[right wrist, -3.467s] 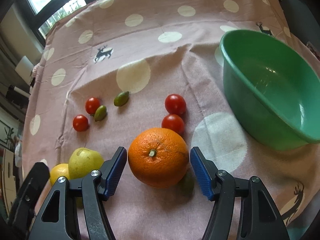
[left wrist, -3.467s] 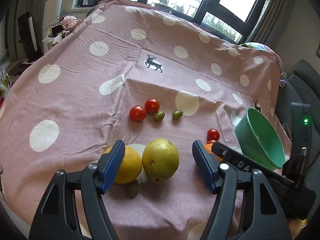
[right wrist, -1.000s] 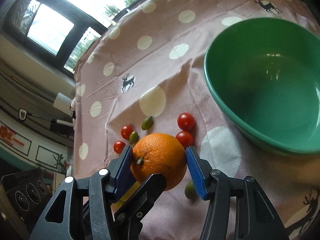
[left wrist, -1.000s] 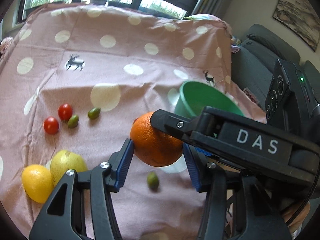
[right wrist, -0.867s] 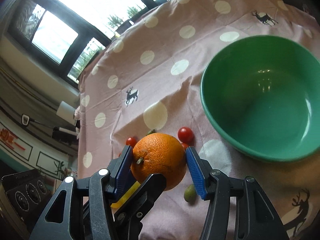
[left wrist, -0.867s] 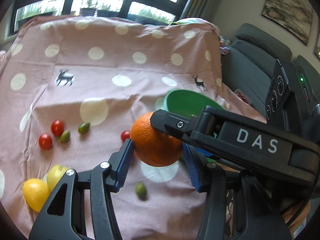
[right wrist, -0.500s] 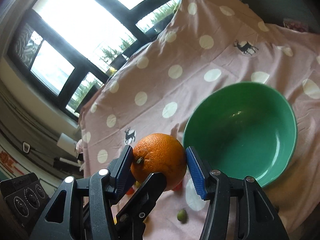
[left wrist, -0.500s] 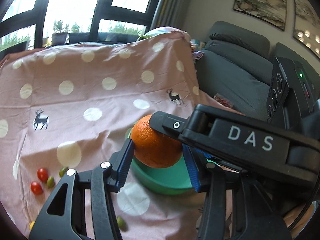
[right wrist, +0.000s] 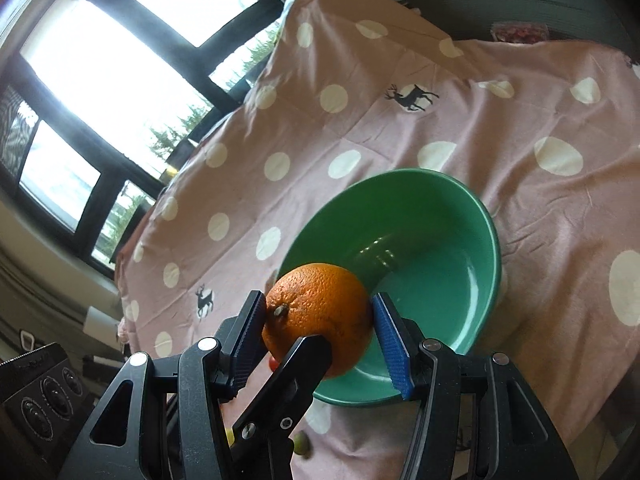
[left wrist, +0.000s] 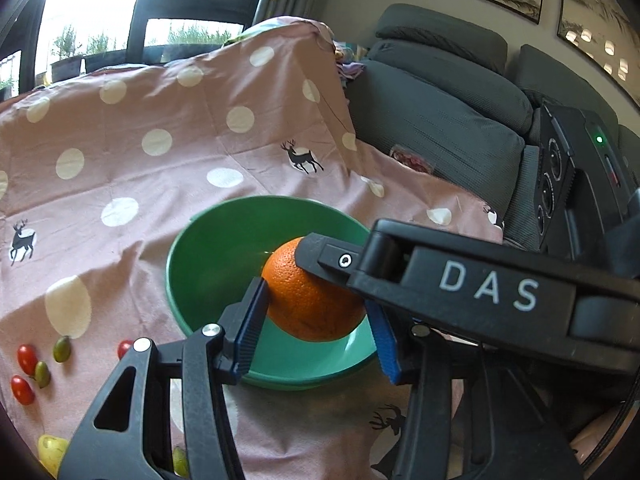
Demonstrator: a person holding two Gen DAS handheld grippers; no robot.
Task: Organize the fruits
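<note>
**Orange carried by two grippers above the green bowl**

Now the round orange with dimpled peel (left wrist: 316,300) is in the air, over the inside of the round green plastic bowl (left wrist: 208,240), nearer to the bowl's near rim. Both tools hold it together. The left gripper (left wrist: 316,320) has its blue ribbed pads against the two sides of the fruit, and the right gripper (right wrist: 320,328) is clamped on it as well, its pads pressing the sides near the stem. I think two grips are used because the fruit is wide and smooth, so one pair of fingers could let it roll out.

The bowl stands on the pink cloth with white dots and deer prints (left wrist: 160,152), toward the cloth's right edge beside the grey sofa (left wrist: 440,112). It looks empty, so nothing blocks the drop. Small red cherry tomatoes (left wrist: 22,376) and small green oval fruits (left wrist: 62,349) lie near the cloth's left edge, well apart from the bowl. A yellow fruit (left wrist: 50,448) is at the near left corner. Each gripper's black arm crosses the other's view and hides part of the bowl.
</note>
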